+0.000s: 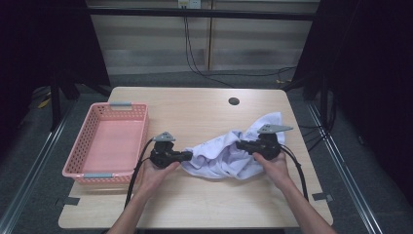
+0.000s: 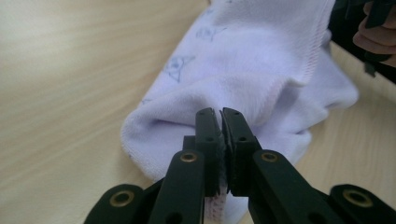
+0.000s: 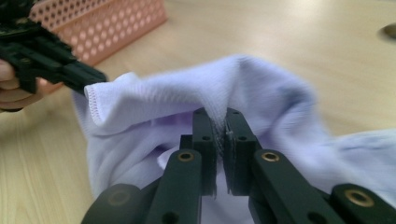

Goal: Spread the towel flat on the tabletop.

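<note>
- The white garment (image 1: 229,156), a soft knit with a faint printed pattern, lies crumpled on the wooden table (image 1: 195,117), toward the table's 4 o'clock part in the high view, between the two grippers.
- Its left end is bunched into a rounded fold; a stitched hem runs along one edge in the left gripper view (image 2: 261,60).
- The left gripper (image 1: 187,156) sits at the garment's 9 o'clock edge. In its own view (image 2: 221,114) the black jaws are clenched on a pinch of the white cloth, with fabric showing between and below the pads.
- The right gripper (image 1: 239,146) is at the garment's 2 o'clock side, resting over the heap. In its own view (image 3: 219,116) the jaws are likewise clenched, a ridge of cloth drawn up between them.
- In the right gripper view the garment (image 3: 187,98) humps up at the pinch, and the left gripper (image 3: 88,74) meets its hemmed corner at 10 o'clock.
- The left hand (image 1: 157,171) and the right hand (image 1: 272,165) wrap the gripper bodies from the near side, the forearms coming in from 6 o'clock.
- A cable trails from each gripper toward the near table edge.
- A pink perforated basket (image 1: 92,117) stands at the table's 9 o'clock side, just beside the left gripper and apart from the garment; it looks empty, though its near corner is hard to read.
- A dark round hole (image 1: 234,101) lies in the tabletop at 12 o'clock from the garment, well apart from it.
</note>
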Demonstrator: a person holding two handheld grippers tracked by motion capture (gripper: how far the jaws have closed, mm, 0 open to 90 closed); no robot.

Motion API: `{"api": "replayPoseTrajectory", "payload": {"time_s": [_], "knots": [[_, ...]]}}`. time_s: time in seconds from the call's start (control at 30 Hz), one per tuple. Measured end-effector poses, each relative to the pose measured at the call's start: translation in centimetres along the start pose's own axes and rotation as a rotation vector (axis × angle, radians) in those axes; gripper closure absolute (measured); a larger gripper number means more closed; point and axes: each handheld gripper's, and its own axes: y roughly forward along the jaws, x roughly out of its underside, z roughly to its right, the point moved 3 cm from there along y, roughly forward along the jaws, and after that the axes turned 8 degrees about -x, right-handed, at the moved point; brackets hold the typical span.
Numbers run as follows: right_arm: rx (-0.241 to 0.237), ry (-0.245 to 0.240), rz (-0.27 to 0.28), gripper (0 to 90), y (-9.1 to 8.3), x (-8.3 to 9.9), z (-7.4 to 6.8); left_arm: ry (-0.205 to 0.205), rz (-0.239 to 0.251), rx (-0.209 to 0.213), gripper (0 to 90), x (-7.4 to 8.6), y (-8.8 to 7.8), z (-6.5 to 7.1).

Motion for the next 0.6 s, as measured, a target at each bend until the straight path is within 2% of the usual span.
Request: {"api": "replayPoseTrajectory", "payload": {"time_s": [0.03,0.07,0.1,0.13,0.17,0.23,0.3,0.33,0.4,0.47,0.5,0.53,0.57,0.6], "knots": [[0.013,-0.007,0.031,85.4,-1.6,-0.9,0.3,-0.006,0.035,0.017,86.2,-0.5,-1.3,0.0],[0.013,-0.007,0.031,85.4,-1.6,-0.9,0.3,-0.006,0.035,0.017,86.3,-0.5,-1.3,0.0],[0.032,-0.015,0.051,85.4,-3.1,-1.7,0.5,0.002,0.057,0.003,86.4,-0.8,-2.5,0.0],[0.040,-0.019,0.061,85.5,-3.8,-2.0,0.6,0.002,0.057,0.003,86.4,-0.8,-2.5,0.0],[0.050,-0.021,0.067,85.5,-4.5,-2.4,0.6,0.010,0.074,0.002,86.6,-1.3,-3.4,-0.1],[0.055,-0.029,0.072,85.5,-5.1,-2.7,0.7,0.014,0.087,-0.001,86.7,-1.7,-3.9,0.0],[0.070,-0.047,0.098,85.6,-6.6,-3.9,0.7,0.010,0.150,0.015,86.8,-3.3,-5.0,0.2],[0.070,-0.047,0.098,85.6,-6.6,-3.9,0.7,0.010,0.150,0.015,86.8,-3.3,-5.0,0.2],[0.084,-0.057,0.115,85.6,-7.5,-5.0,0.7,0.022,0.182,0.004,86.9,-4.6,-5.8,0.3],[0.092,-0.065,0.128,85.6,-8.1,-6.1,0.7,0.033,0.209,-0.029,87.0,-6.4,-6.7,0.2],[0.104,-0.070,0.151,85.8,-8.8,-7.5,0.9,0.042,0.244,-0.050,87.0,-8.5,-7.8,-0.1],[0.104,-0.070,0.151,85.8,-8.8,-7.5,0.9,0.042,0.244,-0.050,87.0,-8.5,-7.8,-0.1],[0.102,-0.086,0.188,85.8,-9.5,-9.3,0.8,0.050,0.287,-0.057,87.0,-10.5,-9.1,-0.3],[0.102,-0.086,0.188,85.8,-9.5,-9.3,0.8,0.050,0.287,-0.057,87.0,-10.5,-9.1,-0.3]]}}
